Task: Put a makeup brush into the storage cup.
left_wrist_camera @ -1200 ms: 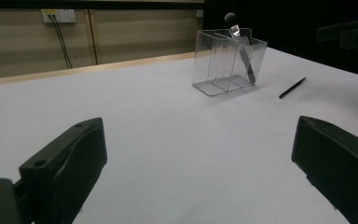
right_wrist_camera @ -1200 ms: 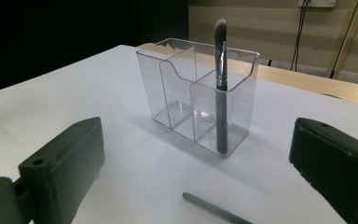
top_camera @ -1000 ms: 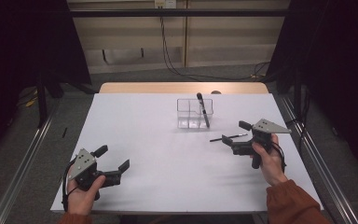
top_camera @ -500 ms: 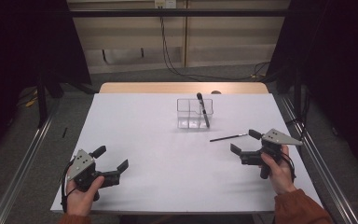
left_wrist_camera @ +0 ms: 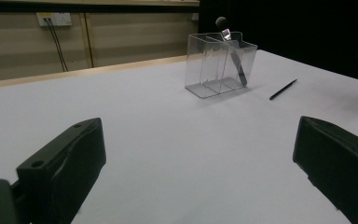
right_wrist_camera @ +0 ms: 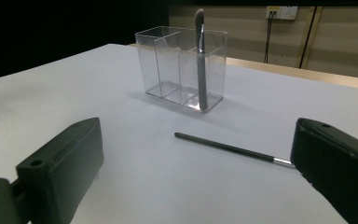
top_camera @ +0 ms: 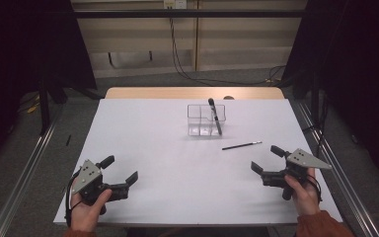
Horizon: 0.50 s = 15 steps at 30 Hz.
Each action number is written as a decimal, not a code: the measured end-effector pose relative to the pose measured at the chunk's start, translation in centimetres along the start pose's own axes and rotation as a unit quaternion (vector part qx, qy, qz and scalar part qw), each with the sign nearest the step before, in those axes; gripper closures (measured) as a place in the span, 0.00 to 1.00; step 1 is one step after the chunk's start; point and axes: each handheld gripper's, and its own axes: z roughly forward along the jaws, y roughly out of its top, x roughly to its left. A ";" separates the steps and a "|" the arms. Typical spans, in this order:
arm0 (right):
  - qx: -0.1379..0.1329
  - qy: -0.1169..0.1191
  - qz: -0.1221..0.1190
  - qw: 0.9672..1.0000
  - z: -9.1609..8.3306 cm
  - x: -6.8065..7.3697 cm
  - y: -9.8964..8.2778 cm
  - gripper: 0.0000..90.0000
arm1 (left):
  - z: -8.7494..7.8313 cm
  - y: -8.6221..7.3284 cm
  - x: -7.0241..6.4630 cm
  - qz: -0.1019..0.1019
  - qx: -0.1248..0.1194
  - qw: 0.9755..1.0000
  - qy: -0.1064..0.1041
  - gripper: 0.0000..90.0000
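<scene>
Both tongs, left (top_camera: pixel 121 181) and right (top_camera: pixel 265 170), rest low near the table's front edge, jaws apart, holding nothing.

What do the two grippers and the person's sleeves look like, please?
Both the left gripper and the right gripper are black, with two blocky black jaws and a grey three-cornered plate on top. A black cable loops beside the left one. The sleeves are rust orange.
</scene>
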 end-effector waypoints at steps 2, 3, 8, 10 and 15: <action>0.000 -0.004 0.003 1.000 -0.3 -0.1 -0.2 0.02 | -0.1 0.0 0.1 0.002 -0.002 1.000 0.003 0.03; 0.001 -0.007 0.006 1.000 -0.5 -0.2 -0.4 0.02 | -0.1 0.0 0.1 0.001 -0.002 1.000 0.002 0.03; 0.006 -0.004 0.007 1.000 -0.7 -0.3 -0.6 0.02 | 0.2 0.1 0.0 0.009 0.002 1.000 -0.003 0.03; 0.004 -0.003 0.007 1.000 -0.6 -0.3 -0.5 0.02 | 0.2 0.0 0.0 0.007 0.002 1.000 0.000 0.03; 0.005 0.001 0.008 1.000 -0.6 -0.4 -0.5 0.02 | 0.2 0.0 0.3 0.001 -0.001 1.000 0.001 0.03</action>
